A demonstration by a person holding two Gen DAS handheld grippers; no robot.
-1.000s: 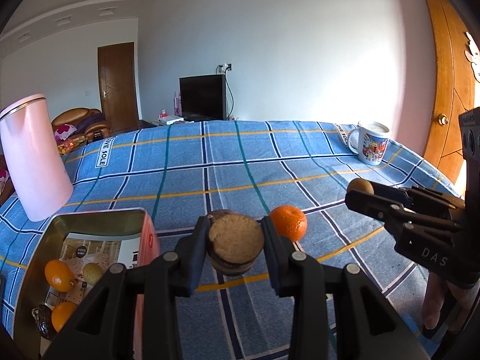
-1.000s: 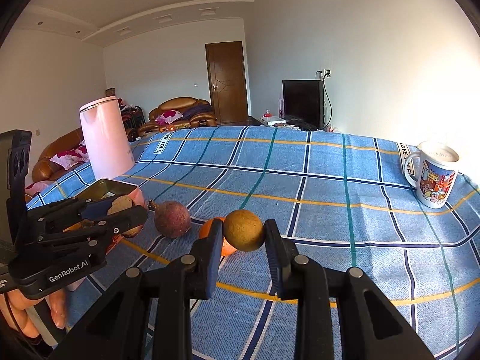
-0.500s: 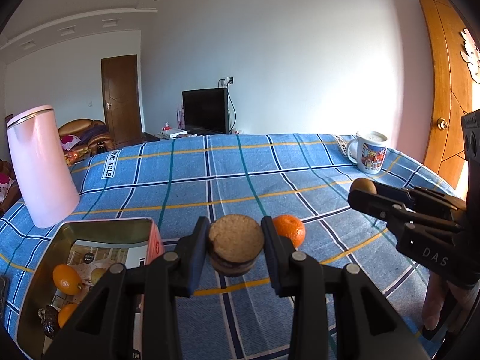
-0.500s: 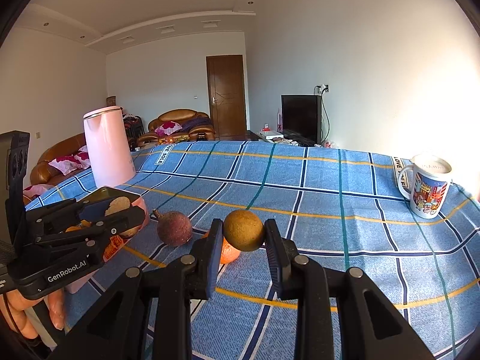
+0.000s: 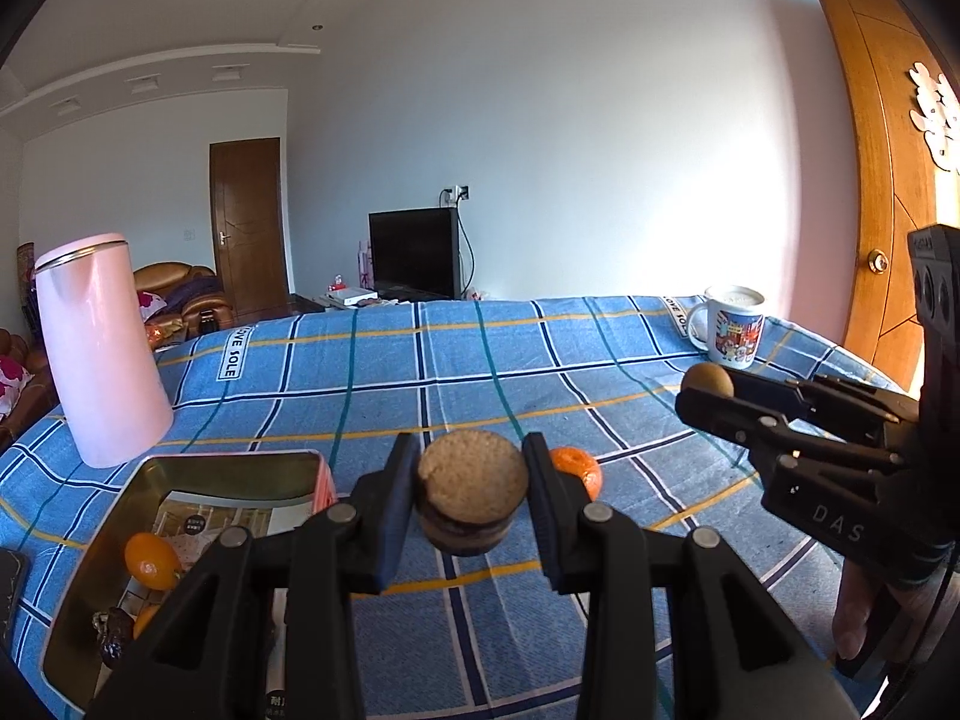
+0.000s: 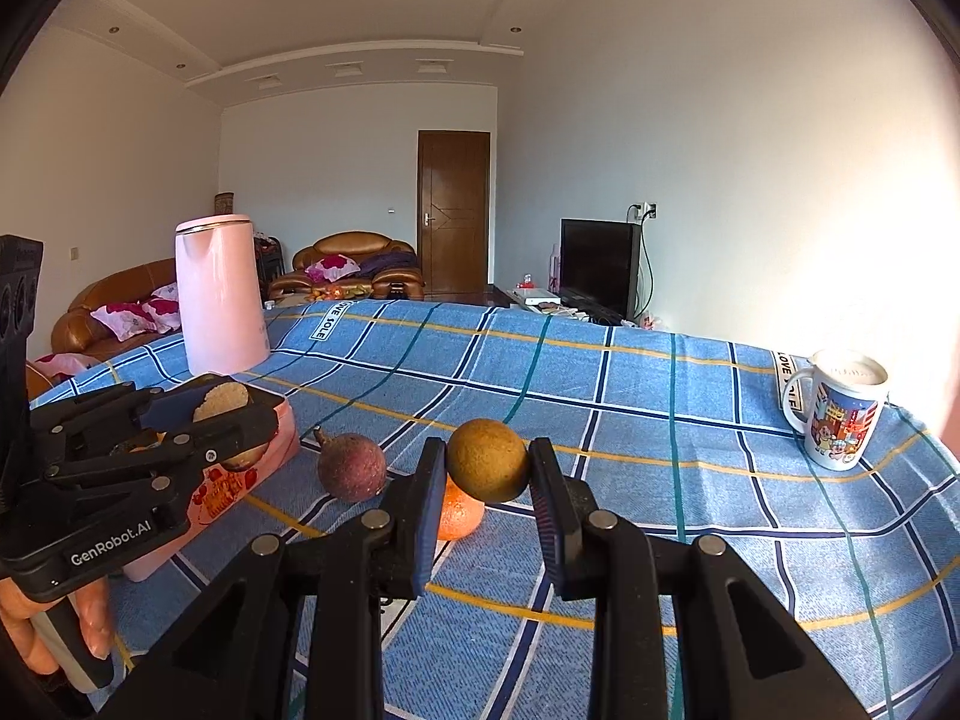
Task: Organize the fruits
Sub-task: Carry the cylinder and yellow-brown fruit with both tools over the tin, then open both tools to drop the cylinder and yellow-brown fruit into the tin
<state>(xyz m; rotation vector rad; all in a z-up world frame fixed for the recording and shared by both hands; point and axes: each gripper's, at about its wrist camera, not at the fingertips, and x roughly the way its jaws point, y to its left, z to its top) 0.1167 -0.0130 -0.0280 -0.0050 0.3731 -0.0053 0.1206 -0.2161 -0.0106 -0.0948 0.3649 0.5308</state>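
Left gripper (image 5: 471, 495): I have it clamped on a cut brown fruit (image 5: 472, 489), raised beside the tin (image 5: 84, 588).
Right gripper (image 6: 487, 471): I grip a round tan fruit (image 6: 487, 468), raised above the orange (image 6: 459, 516).
Purple fruit (image 6: 351, 467): on the blue cloth (image 6: 630, 420), left of my right jaws.

Fruit held aloft, loose and boxed

Clamped in left tool (image 5: 471, 495): rough tan cut fruit (image 5: 471, 489), flat face up, dark rind below. Pinched in right tool (image 6: 487, 471): round brownish-yellow fruit (image 6: 487, 468). Resting on blue plaid surface (image 6: 600, 396): tangerine (image 6: 459, 516), beside purple passion fruit (image 6: 351, 467). Lying in open tin box (image 5: 90, 588): orange kumquats (image 5: 150, 561), something dark.
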